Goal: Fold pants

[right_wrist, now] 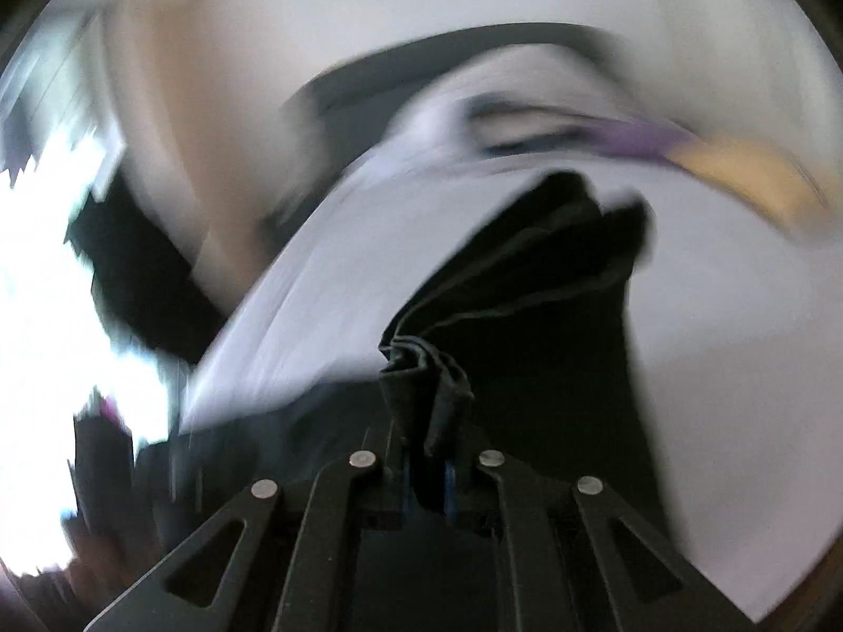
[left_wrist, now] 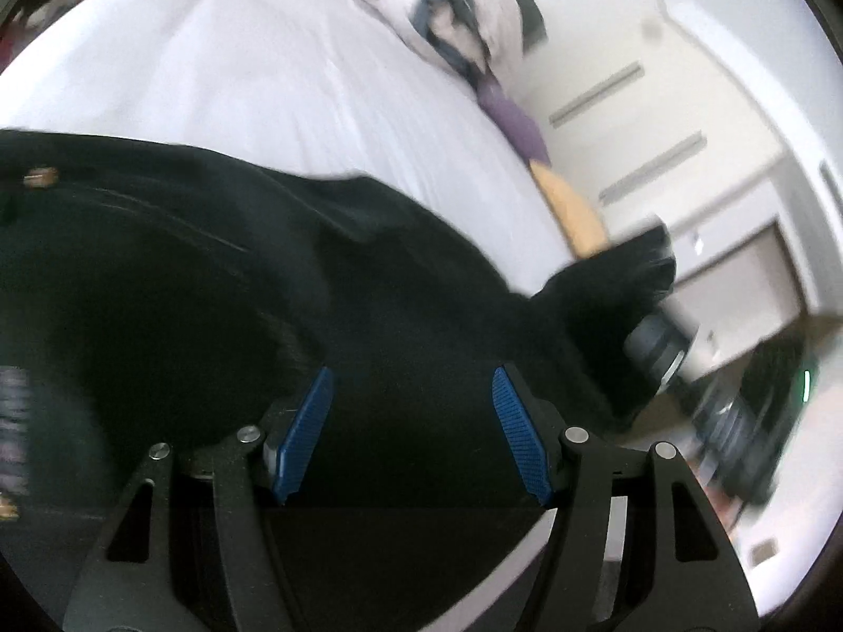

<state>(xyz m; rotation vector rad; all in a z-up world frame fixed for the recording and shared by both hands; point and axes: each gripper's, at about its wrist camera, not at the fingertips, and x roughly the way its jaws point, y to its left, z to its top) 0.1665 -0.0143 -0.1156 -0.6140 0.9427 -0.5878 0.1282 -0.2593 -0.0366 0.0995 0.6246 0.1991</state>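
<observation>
Black pants (left_wrist: 221, 274) lie on a white bed sheet (left_wrist: 237, 63). My left gripper (left_wrist: 411, 395) is open, its blue pads (left_wrist: 308, 421) spread wide just above the dark cloth, holding nothing. In the left wrist view my right gripper (left_wrist: 653, 337) shows at the right, with a bunch of pants cloth (left_wrist: 621, 268) in it, lifted off the bed. In the right wrist view my right gripper (right_wrist: 429, 468) is shut on a bunched edge of the pants (right_wrist: 427, 384); the cloth (right_wrist: 553, 274) stretches away over the sheet (right_wrist: 369, 274). This view is motion-blurred.
Pillows and a dark item (left_wrist: 448, 16) lie at the bed's far end, with purple (left_wrist: 513, 116) and orange (left_wrist: 571, 205) cloth along its right edge. White wardrobe doors (left_wrist: 658, 121) stand beyond the bed. Dark equipment (left_wrist: 764, 395) sits on the floor at right.
</observation>
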